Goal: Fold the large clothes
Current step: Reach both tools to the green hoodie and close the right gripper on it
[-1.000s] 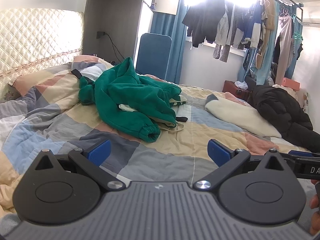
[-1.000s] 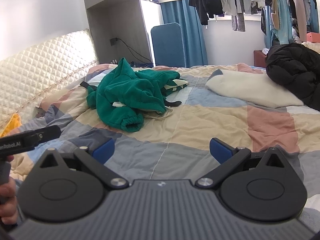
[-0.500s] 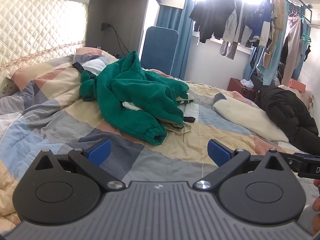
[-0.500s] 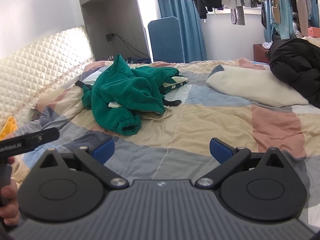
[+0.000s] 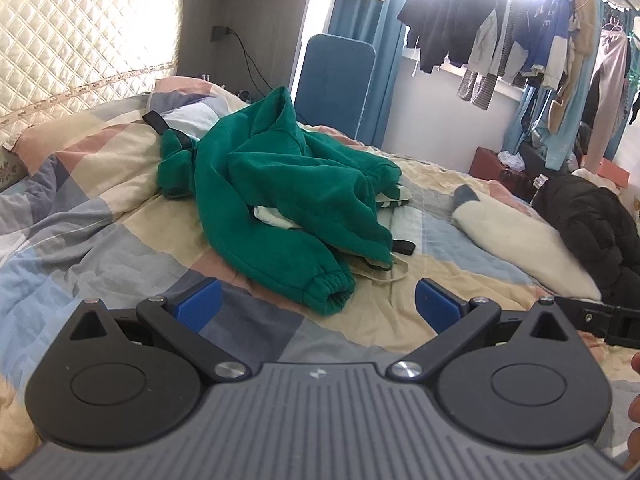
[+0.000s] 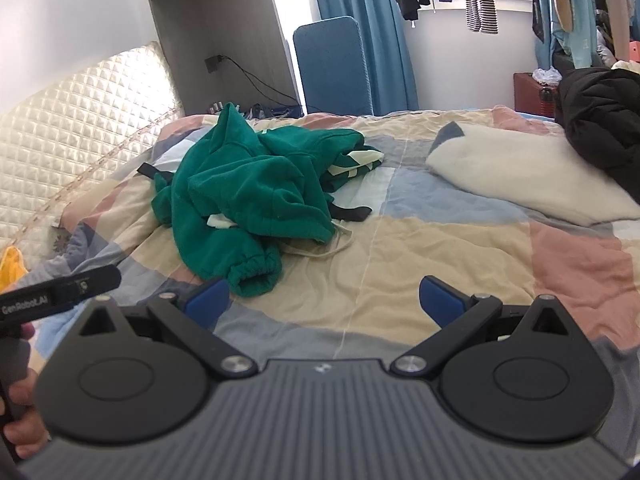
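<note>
Your green garment (image 5: 280,200) lies crumpled on the bed (image 5: 100,240), ahead of both tools, its long axis running from the headboard side toward you, cuff (image 5: 332,292) nearest. The left tool (image 5: 318,300) is nearer, almost at that cuff; the right tool (image 6: 326,300) sits further right. Both are spread wide, gripping nothing. A white pillow (image 6: 520,176) and black jacket (image 6: 600,120) lie well apart, leaving the approach clear.

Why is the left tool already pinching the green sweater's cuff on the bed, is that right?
Not quite. In the left wrist view the left tool is open and holds nothing; the green sweater lies crumpled on the bed, its cuff just ahead, apart from the blue fingers.
</note>
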`<state>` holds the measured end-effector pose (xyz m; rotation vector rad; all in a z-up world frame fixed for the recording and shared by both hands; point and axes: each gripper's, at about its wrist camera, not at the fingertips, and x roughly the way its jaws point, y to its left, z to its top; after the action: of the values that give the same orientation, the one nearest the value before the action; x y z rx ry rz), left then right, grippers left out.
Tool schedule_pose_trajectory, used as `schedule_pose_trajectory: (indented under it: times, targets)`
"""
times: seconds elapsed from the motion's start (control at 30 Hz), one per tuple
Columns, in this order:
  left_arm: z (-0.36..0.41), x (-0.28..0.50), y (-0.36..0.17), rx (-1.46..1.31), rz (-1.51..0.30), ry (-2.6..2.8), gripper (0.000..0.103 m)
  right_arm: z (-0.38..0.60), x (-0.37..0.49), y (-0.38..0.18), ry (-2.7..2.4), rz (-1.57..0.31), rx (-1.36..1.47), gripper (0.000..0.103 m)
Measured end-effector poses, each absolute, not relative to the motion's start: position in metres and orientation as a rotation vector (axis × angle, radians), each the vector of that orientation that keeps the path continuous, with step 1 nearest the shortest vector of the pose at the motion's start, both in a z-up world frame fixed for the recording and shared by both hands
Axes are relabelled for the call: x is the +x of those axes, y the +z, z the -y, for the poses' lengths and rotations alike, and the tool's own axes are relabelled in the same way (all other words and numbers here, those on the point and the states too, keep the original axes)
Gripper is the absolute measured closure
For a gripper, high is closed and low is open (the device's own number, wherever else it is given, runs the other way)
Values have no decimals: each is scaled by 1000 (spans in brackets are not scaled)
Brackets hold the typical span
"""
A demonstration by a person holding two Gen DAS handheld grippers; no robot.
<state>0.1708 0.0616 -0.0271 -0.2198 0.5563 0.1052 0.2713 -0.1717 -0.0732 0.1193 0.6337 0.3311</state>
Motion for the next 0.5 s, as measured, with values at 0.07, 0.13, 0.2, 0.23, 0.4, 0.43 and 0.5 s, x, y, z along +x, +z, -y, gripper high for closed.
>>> schedule_pose_trajectory:
  times: [0.07, 0.13, 0.2, 0.23, 0.4, 0.43, 0.5]
  targets:
    - [-67, 187, -31, -218, -565, 110, 0, 167, 284, -76, 336, -641, 125, 0]
    - [-72, 203, -37, -219, -563, 112, 0, 160, 297, -80, 342, -650, 128, 0]
    - [-77, 221, -47, -221, -561, 115, 0, 152, 312, -86, 352, -659, 130, 0]
    - [-81, 232, -54, -223, -560, 116, 0, 147, 320, -89, 357, -661, 132, 0]
    - [-99, 279, -96, -218, -578, 137, 0, 124, 357, -117, 409, -653, 133, 0]
    - [-104, 286, -105, -228, -583, 136, 0, 119, 364, -123, 420, -652, 133, 0]
    - [-114, 300, -124, -256, -595, 132, 0, 111, 378, -137, 442, -647, 140, 0]
